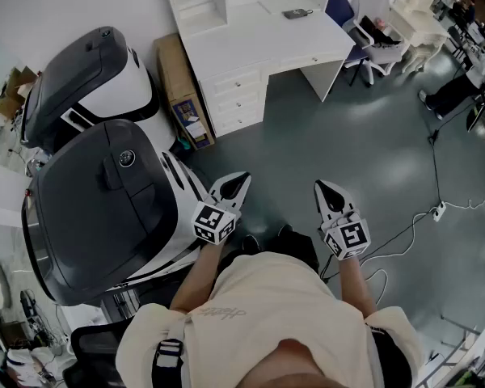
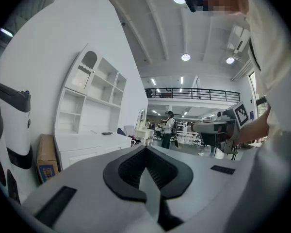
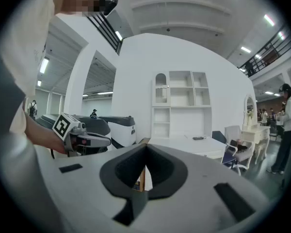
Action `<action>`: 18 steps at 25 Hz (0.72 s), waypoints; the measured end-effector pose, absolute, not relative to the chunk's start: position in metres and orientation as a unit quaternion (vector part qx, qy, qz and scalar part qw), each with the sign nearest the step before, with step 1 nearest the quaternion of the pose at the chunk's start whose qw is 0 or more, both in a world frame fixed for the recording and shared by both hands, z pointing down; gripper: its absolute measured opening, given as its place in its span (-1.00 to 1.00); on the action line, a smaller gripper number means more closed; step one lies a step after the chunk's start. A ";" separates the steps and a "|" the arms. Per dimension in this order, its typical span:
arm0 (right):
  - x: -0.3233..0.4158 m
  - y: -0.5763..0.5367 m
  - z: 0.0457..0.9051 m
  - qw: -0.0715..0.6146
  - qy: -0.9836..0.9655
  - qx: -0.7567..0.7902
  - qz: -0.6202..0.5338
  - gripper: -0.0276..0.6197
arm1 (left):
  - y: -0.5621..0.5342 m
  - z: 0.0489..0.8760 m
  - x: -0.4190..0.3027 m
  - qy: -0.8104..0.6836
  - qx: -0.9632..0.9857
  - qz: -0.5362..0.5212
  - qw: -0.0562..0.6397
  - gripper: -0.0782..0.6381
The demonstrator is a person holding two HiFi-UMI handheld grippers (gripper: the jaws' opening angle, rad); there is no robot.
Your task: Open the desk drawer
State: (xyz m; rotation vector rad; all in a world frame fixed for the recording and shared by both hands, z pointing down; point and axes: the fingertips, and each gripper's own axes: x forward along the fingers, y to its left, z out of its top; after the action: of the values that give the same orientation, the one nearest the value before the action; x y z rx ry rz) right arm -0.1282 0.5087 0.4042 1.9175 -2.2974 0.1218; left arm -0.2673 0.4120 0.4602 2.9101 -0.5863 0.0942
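Note:
The white desk (image 1: 259,43) stands far ahead against the wall, with a shelf unit on top. Its stack of three drawers (image 1: 238,100) faces me, all closed, and a shallow drawer (image 1: 311,58) sits under the desktop. My left gripper (image 1: 235,186) and right gripper (image 1: 326,191) hover side by side over the grey floor, well short of the desk, both shut and holding nothing. The left gripper view shows the desk (image 2: 94,142) at left beyond the shut left gripper (image 2: 145,148). In the right gripper view the desk (image 3: 194,144) lies past the shut right gripper (image 3: 145,147).
Two large white-and-black machines (image 1: 97,208) (image 1: 89,71) fill the left side. A cardboard box (image 1: 182,91) leans against the desk's left. A chair (image 1: 372,43) stands to its right. A cable and power strip (image 1: 436,210) lie on the floor at right.

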 end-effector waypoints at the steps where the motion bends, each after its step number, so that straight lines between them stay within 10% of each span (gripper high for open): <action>1: -0.127 0.507 0.404 0.071 -0.764 0.640 0.043 -0.92 | 0.411 0.458 -0.268 -0.198 0.976 0.028 0.084 -0.77; 18: -0.068 0.438 0.440 0.067 -0.758 0.642 0.094 -0.92 | 0.346 0.482 -0.218 -0.195 0.973 0.030 0.124 -0.77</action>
State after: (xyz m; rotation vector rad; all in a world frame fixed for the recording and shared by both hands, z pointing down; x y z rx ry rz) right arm -0.0678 0.4380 0.4403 1.9361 -2.2843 0.2820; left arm -0.2178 0.3461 0.4823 2.8359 -0.5678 0.0863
